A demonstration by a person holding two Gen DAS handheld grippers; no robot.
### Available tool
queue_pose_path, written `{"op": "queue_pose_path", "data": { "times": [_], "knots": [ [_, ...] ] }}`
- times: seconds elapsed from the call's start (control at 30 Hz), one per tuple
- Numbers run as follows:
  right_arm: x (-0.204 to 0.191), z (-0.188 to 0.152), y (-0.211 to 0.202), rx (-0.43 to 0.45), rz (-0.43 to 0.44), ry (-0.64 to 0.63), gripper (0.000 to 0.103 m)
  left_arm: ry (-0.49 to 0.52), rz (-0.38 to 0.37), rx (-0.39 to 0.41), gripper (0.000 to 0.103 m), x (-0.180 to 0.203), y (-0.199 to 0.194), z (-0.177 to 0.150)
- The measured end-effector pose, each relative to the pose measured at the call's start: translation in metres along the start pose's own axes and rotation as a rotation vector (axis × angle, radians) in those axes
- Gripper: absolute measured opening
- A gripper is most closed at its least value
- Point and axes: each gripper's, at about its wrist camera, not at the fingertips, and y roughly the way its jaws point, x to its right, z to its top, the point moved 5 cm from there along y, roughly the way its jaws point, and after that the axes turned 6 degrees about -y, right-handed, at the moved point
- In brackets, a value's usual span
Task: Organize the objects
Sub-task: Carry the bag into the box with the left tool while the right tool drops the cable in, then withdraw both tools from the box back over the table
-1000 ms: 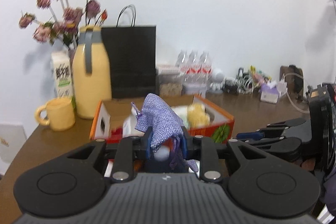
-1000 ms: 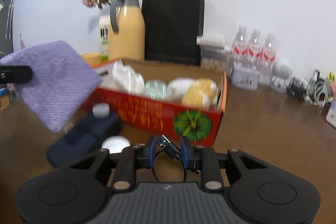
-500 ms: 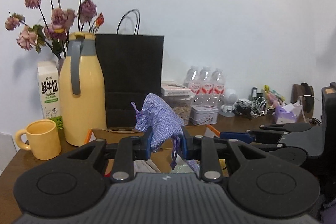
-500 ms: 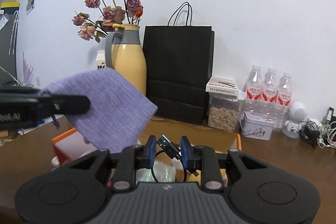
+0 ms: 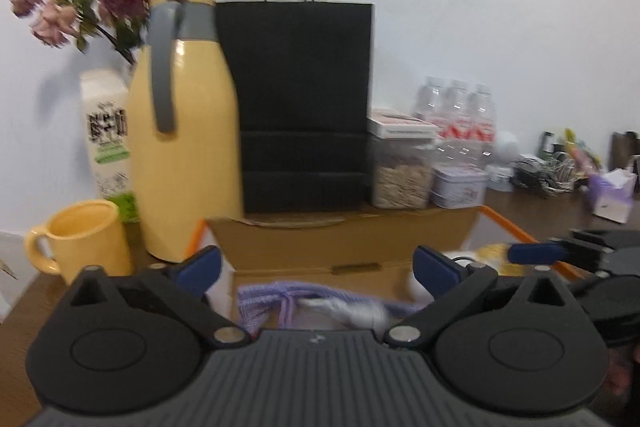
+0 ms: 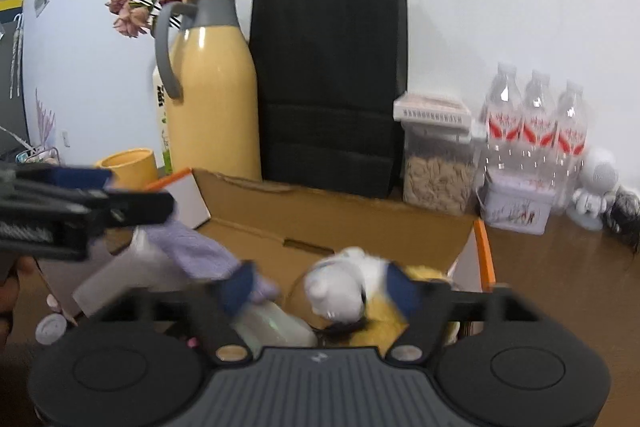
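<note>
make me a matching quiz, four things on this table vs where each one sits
Things:
1. purple pouch
2. yellow mug
3. black paper bag
4. water bottles

Places:
a. behind the cardboard box
b. inside the box
c. far right, by the wall
d. left of the yellow jug

Pairs: 1-b, 2-d, 3-a, 4-c

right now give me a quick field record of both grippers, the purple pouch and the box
left gripper: open, fingers spread wide, over the box
right gripper: open, over the box
purple pouch: free of both grippers, lying in the box
box: open cardboard, orange outside, holds several white and yellow items
cable: a dark bit shows by the yellow item; unclear
</note>
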Motion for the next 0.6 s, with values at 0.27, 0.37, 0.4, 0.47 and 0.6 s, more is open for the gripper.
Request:
{"op": "queue_pose_path", "data": {
  "times": [0.27, 0.37, 0.4, 0.47, 0.6],
  "knots": [
    [-0.004, -0.004, -0.003, -0.013, -0.007, -0.004, 0.101, 0.006, 0.017, -0.018, 0.103, -0.004, 0.004, -0.004],
    [-0.007, -0.002, -0.007, -0.008, -0.013, -0.014, 0.101, 0.007, 0.022, -0.004, 0.103, -0.002, 0.000, -0.003],
    [-0.007, -0.001, -0.008, -0.004, -0.015, -0.017, 0.101, 0.006, 0.026, 0.003, 0.103, -0.002, -0.002, -0.002],
    [-0.008, 0.000, -0.013, 0.005, -0.028, -0.022, 0.101, 0.001, 0.032, 0.019, 0.103, -0.002, -0.006, 0.001],
    [-0.010, 0.001, -0.027, 0.028, -0.051, -0.025, 0.103, 0.001, 0.036, 0.058, 0.103, 0.001, -0.024, 0.006]
  ]
}}
